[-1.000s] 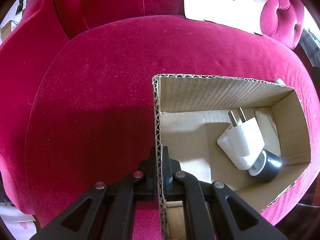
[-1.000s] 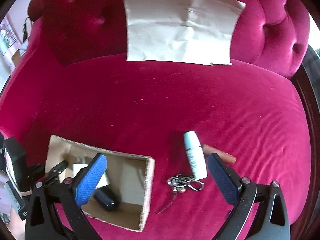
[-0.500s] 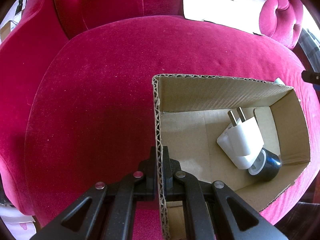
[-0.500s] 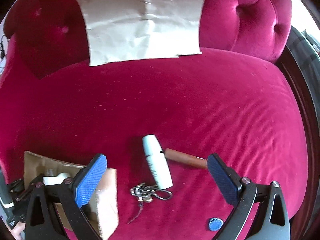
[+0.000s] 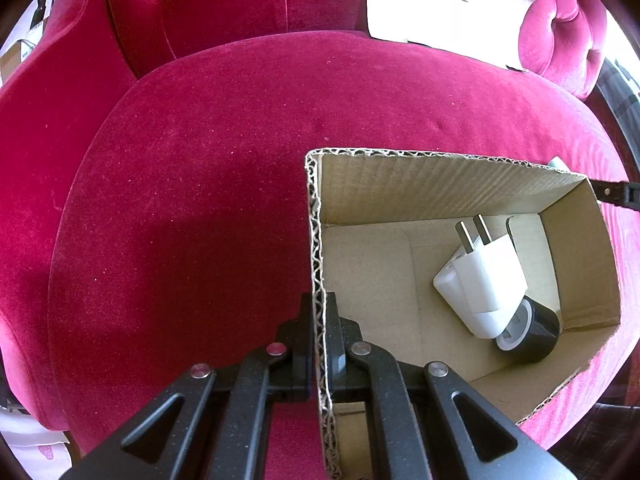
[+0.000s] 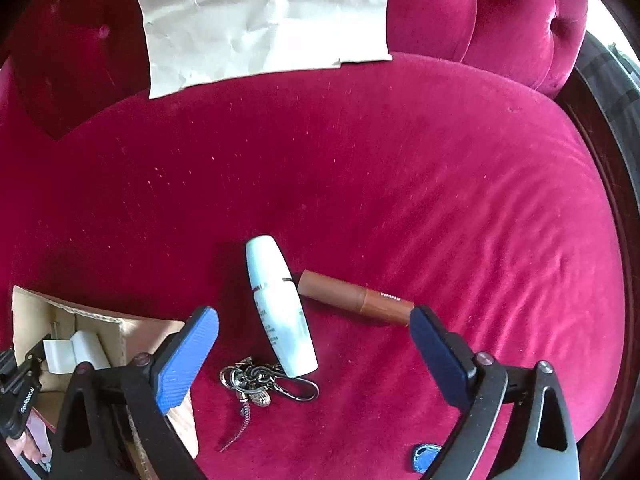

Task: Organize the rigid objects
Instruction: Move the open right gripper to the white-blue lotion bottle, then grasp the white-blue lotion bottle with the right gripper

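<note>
Crimson velvet sofa seat (image 6: 400,168) carries everything. L gripper (image 5: 319,344) is clamped tight on the near wall of a cardboard box (image 5: 440,184), one finger outside, one inside, corrugated edge pinched between them. Inside the box: white plug adapter (image 5: 484,280) lying w/ prongs pointing toward the far wall, and a black cylinder (image 5: 532,336) touching its rear end, both toward the box's right side.

R gripper (image 6: 316,344) hangs over the loose items w/ jaws wide apart, nothing held; jaws have just been closing a bit, w/ the white bottle (image 6: 280,312) and keyring bunch (image 6: 260,380) lying on the seat between the blue pads (image 6: 188,356), neither pad touching them. Bottle lies on its side, roughly front-to-back, its near end just beside the keyring's carabiner. Brown tube (image 6: 356,296) lies crosswise, left end right by the bottle's middle (touching or not, can't tell), right end partly hidden behind the right finger. Small blue tag (image 6: 424,456) sits on the seat near the bottom edge, by the right finger's arm.

Box shows at lower left of the R view too, beside the left pad. Creased sheet of paper (image 6: 264,20) leans on the tufted backrest (image 6: 500,12), well apart from the items.
</note>
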Action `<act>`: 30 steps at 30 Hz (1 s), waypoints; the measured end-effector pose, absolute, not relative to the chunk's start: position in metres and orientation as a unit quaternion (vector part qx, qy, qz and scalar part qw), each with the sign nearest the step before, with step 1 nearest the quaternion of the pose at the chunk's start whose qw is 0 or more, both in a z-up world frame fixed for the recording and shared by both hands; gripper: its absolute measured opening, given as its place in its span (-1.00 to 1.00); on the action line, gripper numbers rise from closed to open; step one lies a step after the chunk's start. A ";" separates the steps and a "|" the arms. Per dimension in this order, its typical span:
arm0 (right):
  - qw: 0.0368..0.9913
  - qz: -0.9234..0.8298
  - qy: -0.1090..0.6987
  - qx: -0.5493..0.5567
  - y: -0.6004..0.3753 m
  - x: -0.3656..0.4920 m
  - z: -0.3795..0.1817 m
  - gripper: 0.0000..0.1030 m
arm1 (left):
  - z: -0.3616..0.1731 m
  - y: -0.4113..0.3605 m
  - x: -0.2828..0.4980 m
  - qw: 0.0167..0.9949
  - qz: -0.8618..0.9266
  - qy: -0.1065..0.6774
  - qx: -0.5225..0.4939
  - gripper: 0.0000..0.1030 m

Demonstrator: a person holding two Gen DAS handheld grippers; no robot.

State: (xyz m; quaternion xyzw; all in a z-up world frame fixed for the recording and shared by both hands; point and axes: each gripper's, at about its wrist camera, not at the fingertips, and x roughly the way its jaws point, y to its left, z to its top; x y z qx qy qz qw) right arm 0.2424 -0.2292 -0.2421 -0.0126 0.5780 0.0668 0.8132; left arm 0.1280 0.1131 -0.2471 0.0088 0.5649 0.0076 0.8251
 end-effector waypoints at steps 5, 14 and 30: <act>0.803 0.072 0.591 -0.012 -0.226 0.242 -0.253 0.54 | -0.247 0.113 0.128 0.825 0.008 0.565 0.008 -0.94; 0.803 0.086 0.590 -0.019 -0.214 0.249 -0.262 0.41 | -0.247 0.113 0.128 0.825 0.008 0.565 0.008 -0.94; 0.799 0.105 0.592 -0.019 -0.191 0.260 -0.270 -0.48 | -0.247 0.113 0.128 0.825 0.008 0.565 0.008 -0.94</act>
